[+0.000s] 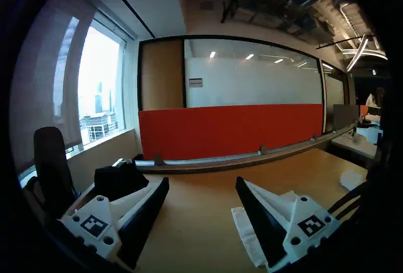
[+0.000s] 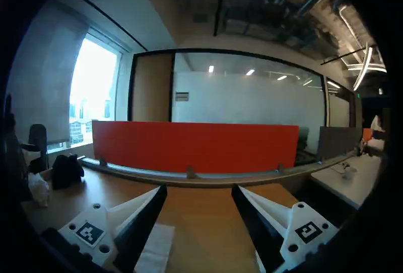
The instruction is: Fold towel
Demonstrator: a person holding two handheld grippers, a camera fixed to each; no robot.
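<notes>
white towel flat on the wood, both grippers held open

in the left gripper view, the left hand-held gripper (image 1: 201, 182) is spread wide with nothing between its jaws. its fingers (image 1: 126, 207) are smooth white plastic wedges faced with matte black pads, each carrying a square black-and-white marker. below it lies the surface (image 1: 201, 222), a warm, satiny wood top. the towel (image 1: 244, 232) is a white, softly textured cloth with a straight hemmed edge, lying flat on the surface and partly under the right-side finger. a slumped black fabric object (image 1: 118, 180) sits on the surface near the left-side finger.

in the right gripper view, the right hand-held gripper (image 2: 199, 189) also stands parted and grips nothing. here the towel (image 2: 156, 248) shows as a pale rectangular corner just beside the left-side finger, resting on the surface (image 2: 211, 227). a flat orange divider panel (image 2: 196, 147) with a matte face runs along the far edge of the surface.
</notes>
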